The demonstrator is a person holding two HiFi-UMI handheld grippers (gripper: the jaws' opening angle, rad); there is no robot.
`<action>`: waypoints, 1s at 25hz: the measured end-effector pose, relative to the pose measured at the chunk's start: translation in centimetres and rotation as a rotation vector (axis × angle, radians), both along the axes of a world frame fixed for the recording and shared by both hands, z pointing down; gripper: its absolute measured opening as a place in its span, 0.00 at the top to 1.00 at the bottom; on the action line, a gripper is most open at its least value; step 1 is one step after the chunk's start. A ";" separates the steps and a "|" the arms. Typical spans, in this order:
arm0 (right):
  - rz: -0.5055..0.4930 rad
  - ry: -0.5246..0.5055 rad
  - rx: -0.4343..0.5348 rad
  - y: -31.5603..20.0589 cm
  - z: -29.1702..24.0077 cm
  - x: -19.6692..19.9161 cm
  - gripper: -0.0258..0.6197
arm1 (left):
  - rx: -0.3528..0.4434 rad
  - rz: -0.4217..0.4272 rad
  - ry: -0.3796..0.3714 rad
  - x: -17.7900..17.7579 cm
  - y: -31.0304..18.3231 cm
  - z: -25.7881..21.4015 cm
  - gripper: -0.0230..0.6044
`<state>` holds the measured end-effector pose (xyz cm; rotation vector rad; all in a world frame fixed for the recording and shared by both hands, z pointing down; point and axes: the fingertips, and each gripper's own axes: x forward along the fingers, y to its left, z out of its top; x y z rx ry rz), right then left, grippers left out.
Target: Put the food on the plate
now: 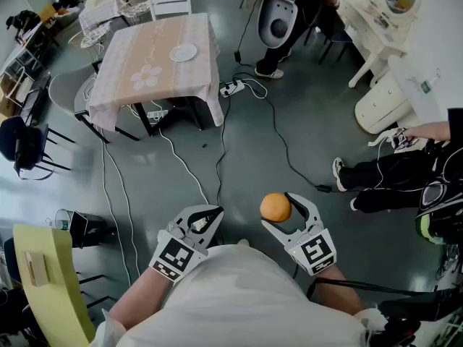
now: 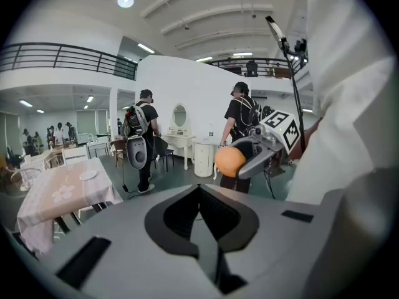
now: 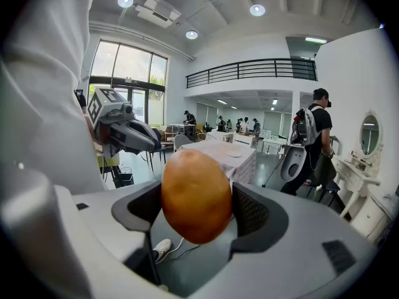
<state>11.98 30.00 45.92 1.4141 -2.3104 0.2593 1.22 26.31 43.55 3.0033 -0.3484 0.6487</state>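
The food [image 1: 275,207] is plain orange. Both the left gripper [image 1: 210,215] and right gripper [image 1: 278,210] are pale grey, black inside the jaws, with black-and-white square markers [image 1: 173,257]. At upper left, the tablecloth [image 1: 181,82] is pale pink with a white flower [image 1: 146,76]; the plate [image 1: 183,52] is white. The floor [image 1: 318,114] is dark grey-green.

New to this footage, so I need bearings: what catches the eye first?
A round orange piece of food stands out, clamped in the right gripper low in the head view. Far ahead, a small white plate sits on a pink-clothed table; the left gripper is shut, empty.
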 end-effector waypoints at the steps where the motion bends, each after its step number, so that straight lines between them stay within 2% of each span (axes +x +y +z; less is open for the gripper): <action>1: -0.004 -0.001 0.001 0.4 0.1 -0.2 0.41 | -0.012 -0.010 0.006 -0.2 0.4 0.0 0.95; 8: 0.002 0.000 0.002 2.2 0.3 -0.1 0.41 | -0.045 -0.016 0.003 -0.6 2.6 0.6 0.95; 14: 0.012 -0.006 -0.019 1.6 1.0 -0.9 0.41 | -0.056 -0.029 0.017 -1.5 1.2 0.8 0.95; 19: -0.021 0.025 -0.079 -2.1 2.1 -2.4 0.41 | -0.082 -0.065 0.042 -3.2 -2.6 0.8 0.95; 25: -0.046 0.047 -0.071 -10.5 1.4 -5.3 0.41 | -0.086 -0.092 0.066 -6.3 -9.9 -0.1 0.95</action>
